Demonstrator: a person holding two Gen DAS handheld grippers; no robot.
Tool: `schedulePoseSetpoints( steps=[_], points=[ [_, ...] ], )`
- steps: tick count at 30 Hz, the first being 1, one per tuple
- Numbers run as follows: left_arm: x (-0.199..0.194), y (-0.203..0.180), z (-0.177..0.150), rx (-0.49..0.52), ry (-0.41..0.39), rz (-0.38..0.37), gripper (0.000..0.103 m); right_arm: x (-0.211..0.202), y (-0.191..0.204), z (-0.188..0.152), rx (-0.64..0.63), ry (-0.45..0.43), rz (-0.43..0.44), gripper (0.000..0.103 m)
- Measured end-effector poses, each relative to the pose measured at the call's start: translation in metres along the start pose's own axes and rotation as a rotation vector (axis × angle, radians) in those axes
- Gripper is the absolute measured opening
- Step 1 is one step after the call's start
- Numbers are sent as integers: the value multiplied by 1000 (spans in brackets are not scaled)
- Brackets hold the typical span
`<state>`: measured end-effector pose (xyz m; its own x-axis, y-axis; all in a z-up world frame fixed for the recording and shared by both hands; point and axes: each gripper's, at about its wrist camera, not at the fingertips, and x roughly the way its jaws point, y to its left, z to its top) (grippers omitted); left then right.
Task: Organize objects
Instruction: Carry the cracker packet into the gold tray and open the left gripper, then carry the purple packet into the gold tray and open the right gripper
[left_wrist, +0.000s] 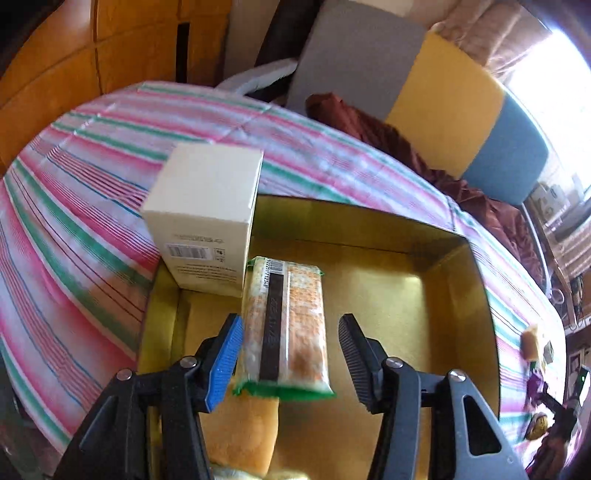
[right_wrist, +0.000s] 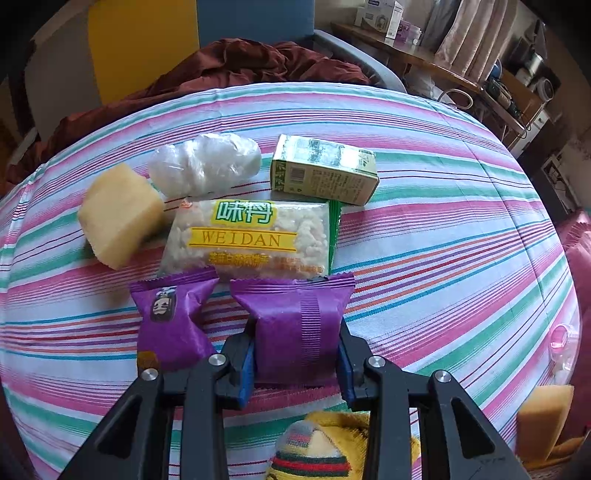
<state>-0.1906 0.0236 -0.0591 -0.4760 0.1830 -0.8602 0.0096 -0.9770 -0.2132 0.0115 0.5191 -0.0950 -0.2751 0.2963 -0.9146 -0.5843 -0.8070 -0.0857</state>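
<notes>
In the left wrist view my left gripper is open over a gold box on the striped cloth. A clear cracker packet with green ends lies between the jaws; only the blue left pad is near it. A cream carton stands in the box's far left corner, and a yellow sponge lies below the packet. In the right wrist view my right gripper is shut on a purple snack packet. A second purple packet lies to its left.
In the right wrist view a WEIDAN packet, a yellow sponge block, a clear plastic bag and a green carton lie on the striped cloth. A knitted item and another sponge lie near.
</notes>
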Motion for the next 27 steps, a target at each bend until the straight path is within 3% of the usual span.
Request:
schedulePoseSetpoints(
  steps=[3, 11, 19, 27],
  points=[
    [-22, 4, -6, 15, -42, -9, 54, -1, 1, 0, -2, -1, -2, 37],
    [-78, -3, -53, 132, -198, 61, 54, -2, 4, -1, -12, -3, -13, 35],
    [-110, -1, -93, 190, -268, 79, 54, -12, 8, -7, 7, -9, -7, 34],
    [-112, 5, -111, 212, -266, 62, 54, -83, 23, -10, 23, -191, 54, 34]
  ],
)
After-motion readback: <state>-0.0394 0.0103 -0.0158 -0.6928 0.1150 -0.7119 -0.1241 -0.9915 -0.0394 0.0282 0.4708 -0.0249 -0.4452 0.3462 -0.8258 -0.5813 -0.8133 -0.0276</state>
